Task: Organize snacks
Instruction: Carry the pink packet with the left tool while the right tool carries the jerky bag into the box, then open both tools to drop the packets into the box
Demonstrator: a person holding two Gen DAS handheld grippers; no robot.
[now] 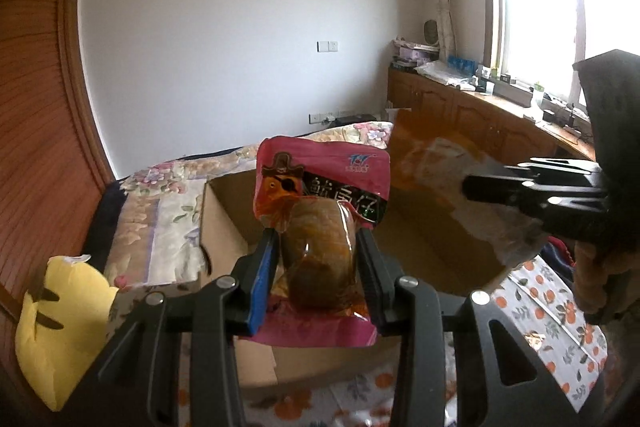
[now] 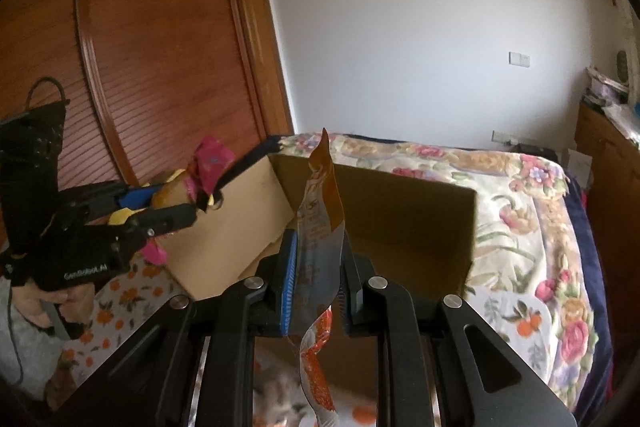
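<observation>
Your left gripper [image 1: 316,267] is clamped partway closed on a pink plastic snack packet with a clear window showing a brown lump [image 1: 320,227]; both fingers [image 1: 264,275] press its sides. The packet stands upright in front of the open brown cardboard box [image 1: 224,223] — held in the air.

Your right gripper [image 2: 318,283] has its fingers [image 2: 289,283] squeezed nearly together on a thin orange-and-white foil sachet [image 2: 320,227], seen edge-on, its top curling above the fingers and its tail hanging below. From the left wrist view this sachet is blurred, near the box's right side.

The box sits on a bed with a floral quilt [image 2: 520,211]; an orange-print cloth [image 1: 560,315] lies nearer you. A yellow plush cushion [image 1: 60,327] rests left of the box.
</observation>
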